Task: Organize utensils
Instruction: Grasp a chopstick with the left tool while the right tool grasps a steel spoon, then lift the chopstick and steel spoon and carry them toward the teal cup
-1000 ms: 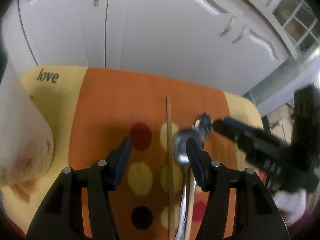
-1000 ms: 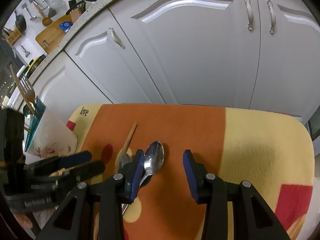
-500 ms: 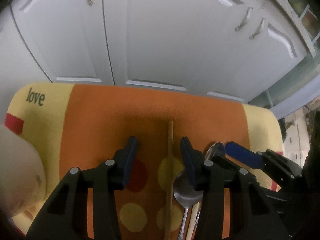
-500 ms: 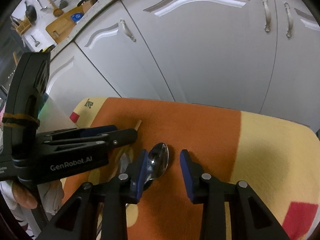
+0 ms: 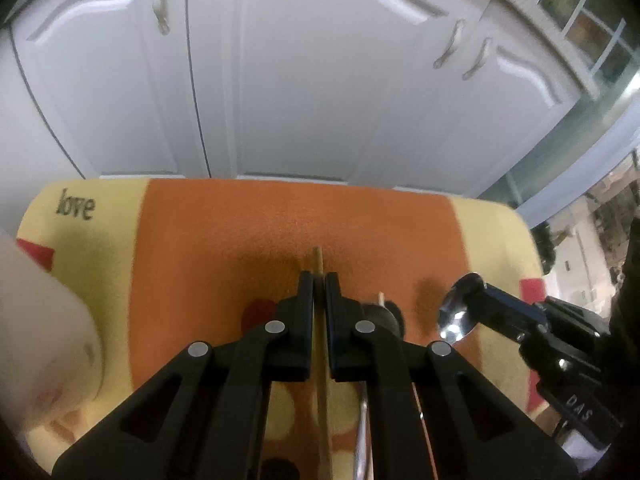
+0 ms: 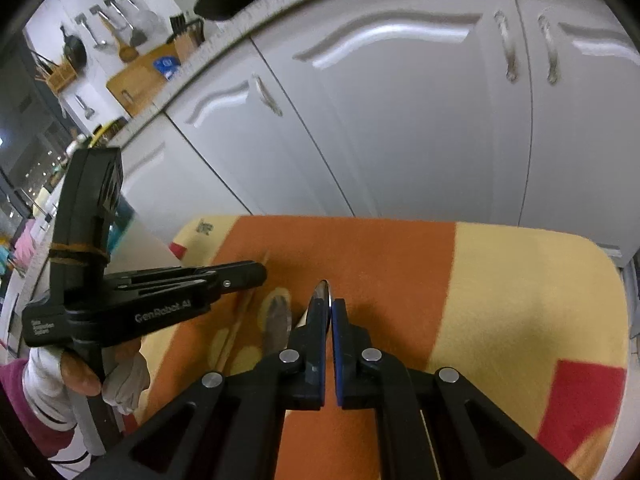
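Note:
My left gripper is shut on a thin wooden chopstick whose tip pokes out past the fingers; its length runs back between them. My right gripper is shut on a metal spoon, its bowl edge-on between the fingers. In the left wrist view the spoon bowl shines in the right gripper, lifted off the cloth. A second metal spoon and a second chopstick lie on the orange and yellow cloth. The left gripper shows at left in the right wrist view.
White cabinet doors stand just behind the cloth-covered surface. A pale rounded container sits at the left edge. A countertop with a cutting board and hanging tools runs at upper left. The gloved hand holds the left gripper.
Both grippers have closed: the left on the chopstick, the right on the spoon. The spoon has come up off the cloth and turned on edge. The left gripper moved forward along the chopstick.

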